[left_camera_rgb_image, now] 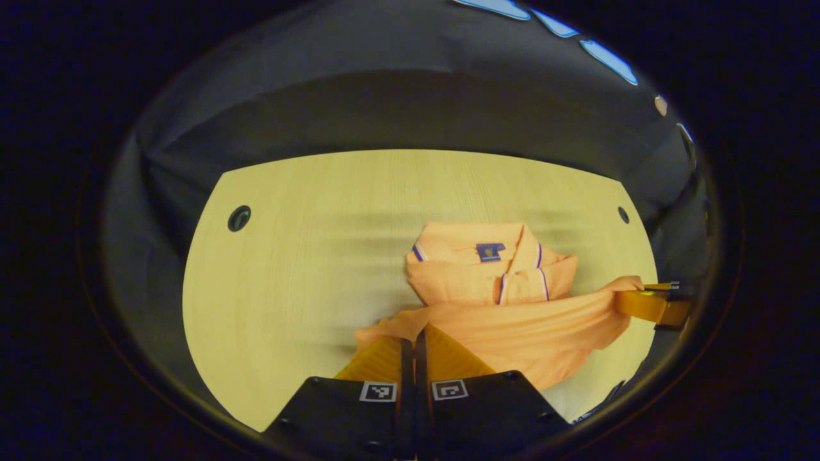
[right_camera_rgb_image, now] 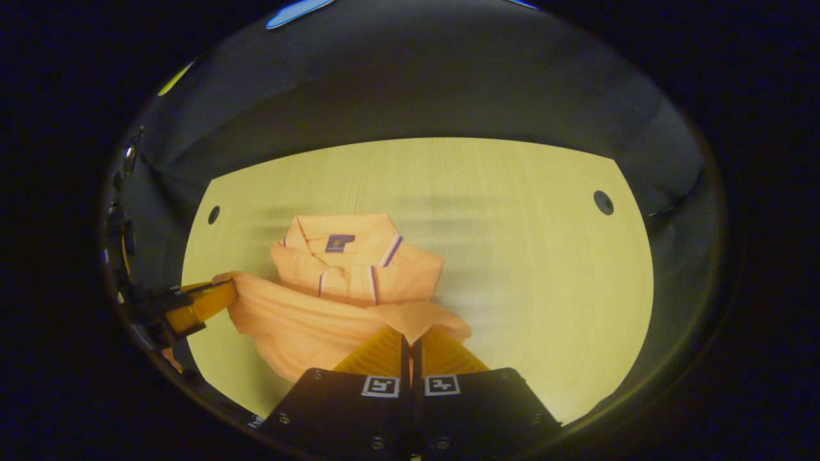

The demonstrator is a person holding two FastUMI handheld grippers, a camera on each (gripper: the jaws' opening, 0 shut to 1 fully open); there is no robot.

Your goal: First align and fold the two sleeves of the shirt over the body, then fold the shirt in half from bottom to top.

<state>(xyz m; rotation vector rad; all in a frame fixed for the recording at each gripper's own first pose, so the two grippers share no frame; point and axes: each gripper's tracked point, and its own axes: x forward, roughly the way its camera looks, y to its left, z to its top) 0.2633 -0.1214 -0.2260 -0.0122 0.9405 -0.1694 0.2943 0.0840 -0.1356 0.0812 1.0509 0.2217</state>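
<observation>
We have both tongs clamped on the shirt's (left_camera_rgb_image: 512, 307) hem: left tongs (left_camera_rgb_image: 413, 336), right tongs (right_camera_rgb_image: 408, 339), collar ahead on the surface (right_camera_rgb_image: 525, 256).

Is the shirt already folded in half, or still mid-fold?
Mid-fold: the orange polo shirt's hem is lifted toward the collar, pinched by the left gripper and right gripper.

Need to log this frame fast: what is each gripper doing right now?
Left gripper: shut on the shirt, holding its bottom edge.
Right gripper: shut on the shirt's bottom edge too.
</observation>
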